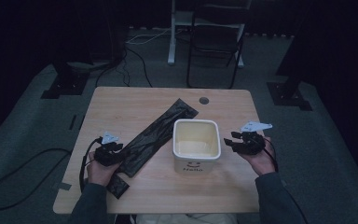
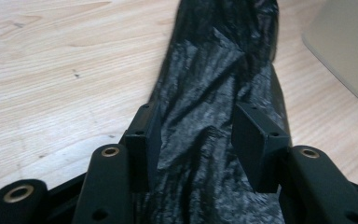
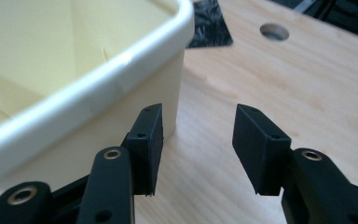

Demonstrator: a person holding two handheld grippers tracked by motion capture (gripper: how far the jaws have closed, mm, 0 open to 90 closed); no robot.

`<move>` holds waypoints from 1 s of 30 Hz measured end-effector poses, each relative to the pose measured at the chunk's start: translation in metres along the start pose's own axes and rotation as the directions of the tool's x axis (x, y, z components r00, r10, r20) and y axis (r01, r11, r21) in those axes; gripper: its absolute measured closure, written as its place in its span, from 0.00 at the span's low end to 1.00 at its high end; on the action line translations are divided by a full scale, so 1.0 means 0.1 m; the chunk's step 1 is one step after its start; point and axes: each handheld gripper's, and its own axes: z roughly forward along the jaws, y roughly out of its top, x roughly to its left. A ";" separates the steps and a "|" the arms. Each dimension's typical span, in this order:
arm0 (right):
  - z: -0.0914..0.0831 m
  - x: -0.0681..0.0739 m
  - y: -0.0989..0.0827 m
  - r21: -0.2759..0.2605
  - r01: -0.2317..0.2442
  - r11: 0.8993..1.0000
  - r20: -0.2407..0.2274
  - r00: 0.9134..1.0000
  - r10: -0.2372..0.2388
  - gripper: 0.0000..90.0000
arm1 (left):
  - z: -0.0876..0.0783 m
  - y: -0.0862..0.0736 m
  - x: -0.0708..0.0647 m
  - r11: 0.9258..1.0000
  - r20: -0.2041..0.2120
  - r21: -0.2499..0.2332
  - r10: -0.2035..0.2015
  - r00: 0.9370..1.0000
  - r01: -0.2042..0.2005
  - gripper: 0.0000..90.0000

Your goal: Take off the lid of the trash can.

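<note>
Black plastic bag (image 1: 161, 133): flattened into a long strip, lying diagonally on the table from near the left hand up toward the far middle, its far end just beside the bin. Thin, crinkled, glossy film; judged very light, limp and slippery, likely to slide or bunch rather than lift as one piece. Best taken by pinching a raised fold near the close end, or one layer at the mouth if it is to be opened.

Left gripper (image 2: 198, 140): over the near end of the bag, jaws apart with wrinkled film lying between them; pads not pressing on it.

Right gripper (image 3: 198, 144): jaws apart and empty, held just beside the bin's outer wall, above bare wood.

Bin (image 1: 196, 125): small, cream, square with rounded corners, empty, upright near the table's middle; a printed smile and the word "Hello" on its near side. Judged light and stiff.

Table (image 1: 121, 102): pale wood-grain top, smooth, with a round cable hole (image 1: 203, 100) near the far edge.

Room: dim, grey carpet, dark drapes, a folding chair (image 1: 216, 42) behind the table, cables (image 1: 23, 179) trailing on the floor.
</note>
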 end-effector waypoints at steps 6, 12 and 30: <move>-0.02 0.01 0.19 -0.022 0.011 1.000 -0.004 1.000 -0.011 0.58 | -0.01 -0.03 -0.02 1.000 0.009 -0.011 0.004 1.000 -0.004 0.58; 0.05 -0.01 0.33 -0.043 -0.010 0.999 -0.028 1.000 0.009 0.58 | 0.02 -0.07 0.01 1.000 -0.002 0.011 0.004 1.000 -0.004 0.58; 0.44 -0.01 0.65 0.026 -0.008 1.000 -0.053 0.999 0.009 0.71 | 0.07 -0.07 -0.02 1.000 0.005 0.014 0.022 1.000 -0.022 0.57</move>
